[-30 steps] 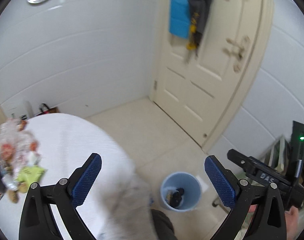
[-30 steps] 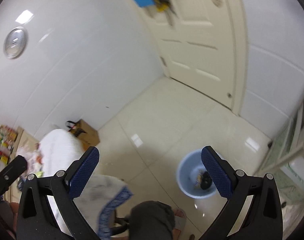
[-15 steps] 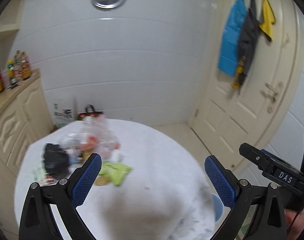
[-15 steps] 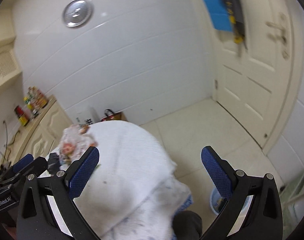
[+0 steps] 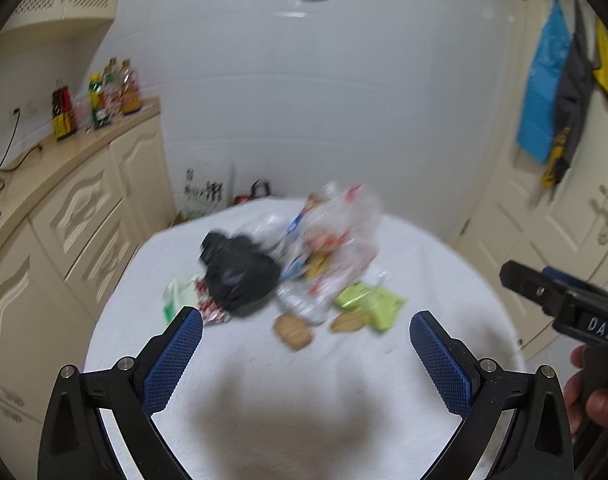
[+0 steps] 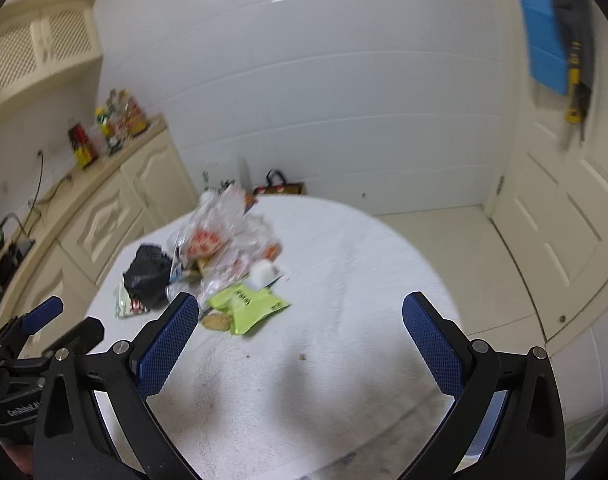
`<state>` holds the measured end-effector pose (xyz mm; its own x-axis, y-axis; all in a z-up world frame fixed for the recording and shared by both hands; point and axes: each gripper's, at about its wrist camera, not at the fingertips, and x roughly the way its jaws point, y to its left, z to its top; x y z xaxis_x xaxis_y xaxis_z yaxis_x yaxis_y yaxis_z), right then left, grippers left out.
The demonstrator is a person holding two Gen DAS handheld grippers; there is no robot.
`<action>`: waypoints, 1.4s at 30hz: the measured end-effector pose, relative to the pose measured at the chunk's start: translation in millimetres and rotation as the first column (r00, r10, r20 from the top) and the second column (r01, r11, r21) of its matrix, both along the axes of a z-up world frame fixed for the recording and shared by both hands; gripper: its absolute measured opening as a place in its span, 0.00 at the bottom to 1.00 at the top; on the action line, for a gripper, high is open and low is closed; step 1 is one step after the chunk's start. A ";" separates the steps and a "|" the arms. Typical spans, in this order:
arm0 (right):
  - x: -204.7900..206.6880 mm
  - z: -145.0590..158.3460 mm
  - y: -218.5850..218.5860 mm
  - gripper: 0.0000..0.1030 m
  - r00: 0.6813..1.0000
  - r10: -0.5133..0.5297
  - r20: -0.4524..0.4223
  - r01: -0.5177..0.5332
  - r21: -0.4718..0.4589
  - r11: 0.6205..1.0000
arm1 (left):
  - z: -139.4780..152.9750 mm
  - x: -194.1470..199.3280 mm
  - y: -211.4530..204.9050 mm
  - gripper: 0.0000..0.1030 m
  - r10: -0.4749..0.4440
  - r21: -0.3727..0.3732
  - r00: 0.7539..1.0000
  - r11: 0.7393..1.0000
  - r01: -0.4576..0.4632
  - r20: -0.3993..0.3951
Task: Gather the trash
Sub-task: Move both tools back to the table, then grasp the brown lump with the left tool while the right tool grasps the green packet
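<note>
A heap of trash lies on a round table with a white cloth (image 5: 432, 264) (image 6: 344, 264). It holds a black crumpled bag (image 5: 238, 274) (image 6: 148, 272), clear plastic bags (image 5: 340, 224) (image 6: 220, 228), a green wrapper (image 5: 370, 306) (image 6: 250, 306), and biscuits (image 5: 292, 332) (image 6: 218, 322). My left gripper (image 5: 306, 332) is open and empty, just short of the heap. My right gripper (image 6: 300, 328) is open and empty over bare cloth, with the heap to its left. The right gripper's body (image 5: 564, 304) shows at the left view's right edge.
Cream cabinets (image 5: 84, 216) (image 6: 116, 216) with bottles (image 5: 100, 100) on the counter stand left of the table. A white panelled wall is behind, with bags on the floor (image 6: 280, 188). A cream door (image 5: 576, 184) (image 6: 564, 184) with hanging cloths is at right. Tiled floor (image 6: 464, 248) lies right of the table.
Both grippers swung from the blue bin on the floor up and left to face the table. The trash heap came toward the middle of both views. Both stayed open and empty.
</note>
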<state>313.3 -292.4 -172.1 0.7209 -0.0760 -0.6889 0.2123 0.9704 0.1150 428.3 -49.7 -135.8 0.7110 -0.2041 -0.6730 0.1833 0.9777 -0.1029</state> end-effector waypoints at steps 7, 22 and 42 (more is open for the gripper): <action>37.2 -39.4 20.0 1.00 0.992 0.076 -0.099 -0.077 -0.009 0.997 | -38.9 38.8 -17.7 0.99 0.020 0.012 0.993 1.000 -0.019 -0.121; 104.9 -96.7 32.7 0.91 0.953 0.179 -0.243 -0.183 0.009 0.983 | -101.2 131.4 -39.5 0.76 -0.009 0.020 0.974 1.000 0.014 -0.226; 83.7 -113.7 26.0 0.40 0.945 0.212 -0.251 -0.199 0.073 0.977 | -94.1 123.3 -45.1 0.34 -0.049 -0.053 0.976 0.998 0.039 -0.214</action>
